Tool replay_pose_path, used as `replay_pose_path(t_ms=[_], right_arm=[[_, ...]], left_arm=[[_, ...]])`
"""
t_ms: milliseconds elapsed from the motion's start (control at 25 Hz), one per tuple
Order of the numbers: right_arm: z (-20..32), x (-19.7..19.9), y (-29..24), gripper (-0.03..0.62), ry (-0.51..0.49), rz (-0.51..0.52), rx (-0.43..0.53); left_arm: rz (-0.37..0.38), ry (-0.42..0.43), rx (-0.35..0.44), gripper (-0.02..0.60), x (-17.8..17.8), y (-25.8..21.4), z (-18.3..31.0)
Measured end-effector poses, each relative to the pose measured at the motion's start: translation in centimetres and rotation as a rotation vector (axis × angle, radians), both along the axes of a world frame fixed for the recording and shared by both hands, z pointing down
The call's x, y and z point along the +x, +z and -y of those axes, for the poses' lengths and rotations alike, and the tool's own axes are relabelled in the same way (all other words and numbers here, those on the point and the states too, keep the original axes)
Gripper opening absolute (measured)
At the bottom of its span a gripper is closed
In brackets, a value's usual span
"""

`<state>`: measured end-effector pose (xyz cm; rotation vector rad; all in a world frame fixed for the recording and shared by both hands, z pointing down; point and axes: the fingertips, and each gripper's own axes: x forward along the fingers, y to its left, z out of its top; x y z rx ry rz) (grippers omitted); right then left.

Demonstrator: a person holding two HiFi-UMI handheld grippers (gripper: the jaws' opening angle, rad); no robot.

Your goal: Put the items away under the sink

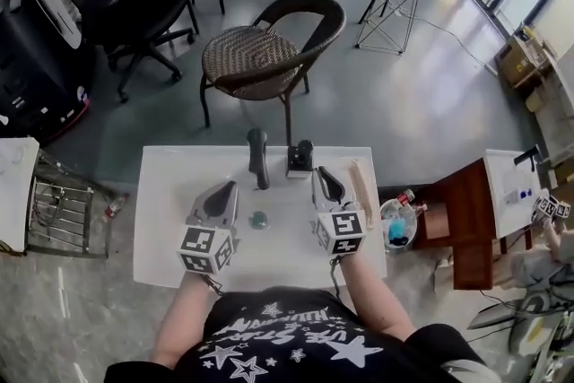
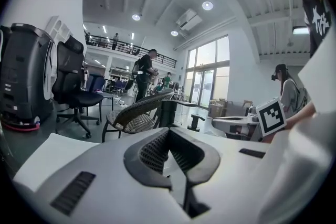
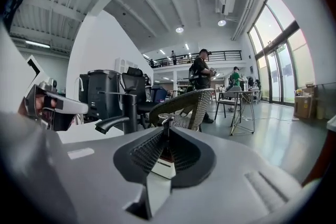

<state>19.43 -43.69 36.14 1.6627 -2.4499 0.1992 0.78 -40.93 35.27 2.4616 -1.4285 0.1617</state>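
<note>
A white sink counter (image 1: 170, 193) lies below me, with a black faucet (image 1: 258, 157) and a black pump dispenser (image 1: 300, 159) at its back edge. Both grippers hover low over the counter, empty. My left gripper (image 1: 230, 186) is shut, left of the faucet, which rises beyond its tips (image 2: 169, 132) as a dark column (image 2: 168, 113). My right gripper (image 1: 320, 171) is shut too, just right of the dispenser, whose pump (image 3: 167, 122) shows past its closed tips (image 3: 167, 132). A clear tub (image 1: 396, 224) with something blue in it and a red-capped bottle (image 1: 408, 195) sit off the counter's right edge.
A dark drain (image 1: 259, 219) sits mid-counter and a pale wooden stick (image 1: 360, 182) lies near the right edge. A wicker chair (image 1: 269, 49) stands behind the counter, a wire rack (image 1: 63, 206) to the left, a brown wooden stand (image 1: 462, 224) to the right.
</note>
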Motion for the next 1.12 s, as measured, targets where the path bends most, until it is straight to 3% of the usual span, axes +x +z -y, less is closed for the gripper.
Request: replay_pose_path(t_ms=[160,280,360,600,840,1120], right_arm=[[1.7,-1.3,1.7,0.034,0.009,-0.030,-0.027],[3.0,-2.3,2.2,0.148,0.015,-0.035,-0.035],[3.8,-2.8,2.2,0.173,0.022,-0.046,-0.015],[5.7,-3.0,2.0,0.174,0.080,-0.102,0.061],[7.1,-3.0,1.9,0.111,0.121,-0.070,0.058],[6.8,-2.8,1.8,0.092,0.121,-0.041,0.014]], left_arm=[[-0.015,-0.001,0.002,0.009,-1.1,0.6,1.7],[-0.012,0.019,0.003,0.008,-1.2,1.1,2.4],[-0.018,0.036,-0.006,0.008,-1.1,1.4,2.5],[-0.048,0.056,-0.029,0.008,-1.0,1.9,2.2],[-0.039,0.084,-0.039,0.009,-0.9,2.3,2.1],[-0.031,0.088,-0.049,0.008,-1.1,2.5,1.7]])
